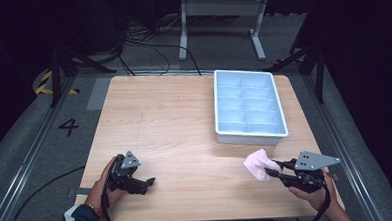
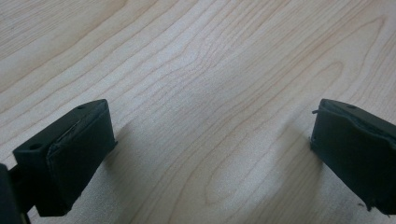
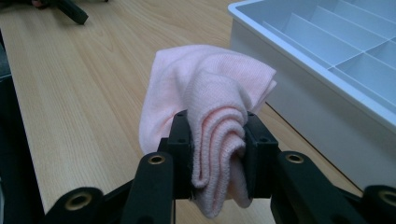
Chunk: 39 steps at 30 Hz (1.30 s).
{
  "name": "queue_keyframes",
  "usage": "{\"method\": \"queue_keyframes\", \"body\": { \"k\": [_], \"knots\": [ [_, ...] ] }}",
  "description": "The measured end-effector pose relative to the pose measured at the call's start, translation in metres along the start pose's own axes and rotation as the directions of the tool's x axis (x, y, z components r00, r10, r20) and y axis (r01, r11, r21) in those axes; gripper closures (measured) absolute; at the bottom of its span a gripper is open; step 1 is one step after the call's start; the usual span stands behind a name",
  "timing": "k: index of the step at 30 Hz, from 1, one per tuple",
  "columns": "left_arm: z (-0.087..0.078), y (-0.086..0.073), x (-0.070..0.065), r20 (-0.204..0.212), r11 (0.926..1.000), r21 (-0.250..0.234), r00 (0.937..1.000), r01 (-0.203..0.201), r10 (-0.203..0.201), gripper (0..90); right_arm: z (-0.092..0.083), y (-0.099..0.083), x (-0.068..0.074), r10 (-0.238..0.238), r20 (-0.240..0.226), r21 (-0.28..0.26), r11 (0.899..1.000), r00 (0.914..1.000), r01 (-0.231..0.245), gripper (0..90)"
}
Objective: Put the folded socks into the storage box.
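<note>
R gripper (image 3: 217, 154): jaws pinch bunched pink knit cloth (image 3: 210, 93), near table's front-R, just before tray | L gripper (image 2: 210, 158): jaws wide, over bare pale wood-grain table (image 2: 196, 56), front-L | white plastic divided tray (image 1: 249, 104): rectangular, back-R.

Lighting, high view: your table (image 1: 184, 121) is evenly lit from overhead; the surrounding floor and background fall off to near black. Soft, short shadows sit beneath the tray (image 1: 250, 106) and your hands. No glare on the wood.

Sharpness, high view: slightly soft and low in detail.

Left gripper view: wood grain sharp at centre; diffuse shadows beside both jaws, which blur a little at the bottom edge.

Right gripper view: pink cloth (image 3: 210, 107) crisp, knit visible; tray and far table soften with distance.
</note>
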<state>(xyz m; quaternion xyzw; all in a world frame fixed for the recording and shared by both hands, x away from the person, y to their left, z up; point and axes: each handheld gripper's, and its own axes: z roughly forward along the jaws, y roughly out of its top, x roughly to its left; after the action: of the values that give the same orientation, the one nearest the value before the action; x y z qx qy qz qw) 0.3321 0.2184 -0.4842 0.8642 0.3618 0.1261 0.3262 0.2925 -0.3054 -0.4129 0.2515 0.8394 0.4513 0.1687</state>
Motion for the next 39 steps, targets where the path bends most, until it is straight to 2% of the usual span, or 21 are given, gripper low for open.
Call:
{"method": "queue_keyframes", "body": {
  "k": [11, 21, 39],
  "knots": [
    [0.0, 0.0, 0.0, 0.0, 1.0, 0.0, 1.0, 0.0, 0.0, 0.0, -0.012, 0.011, -0.007, -0.002, 0.024, -0.039, 0.999, 0.9997, 0.003, 69.3],
    [0.0, 0.0, 0.0, 0.0, 1.0, 0.0, 1.0, 0.0, 0.0, 0.0, -0.019, 0.02, -0.018, -0.005, 0.056, -0.054, 0.999, 0.9984, 0.008, 69.4],
    [0.0, 0.0, 0.0, 0.0, 1.0, 0.001, 1.0, -0.004, 0.004, 0.0, -0.025, 0.05, -0.039, -0.03, 0.115, -0.068, 0.997, 0.9929, 0.038, 69.3]
  ]
}}
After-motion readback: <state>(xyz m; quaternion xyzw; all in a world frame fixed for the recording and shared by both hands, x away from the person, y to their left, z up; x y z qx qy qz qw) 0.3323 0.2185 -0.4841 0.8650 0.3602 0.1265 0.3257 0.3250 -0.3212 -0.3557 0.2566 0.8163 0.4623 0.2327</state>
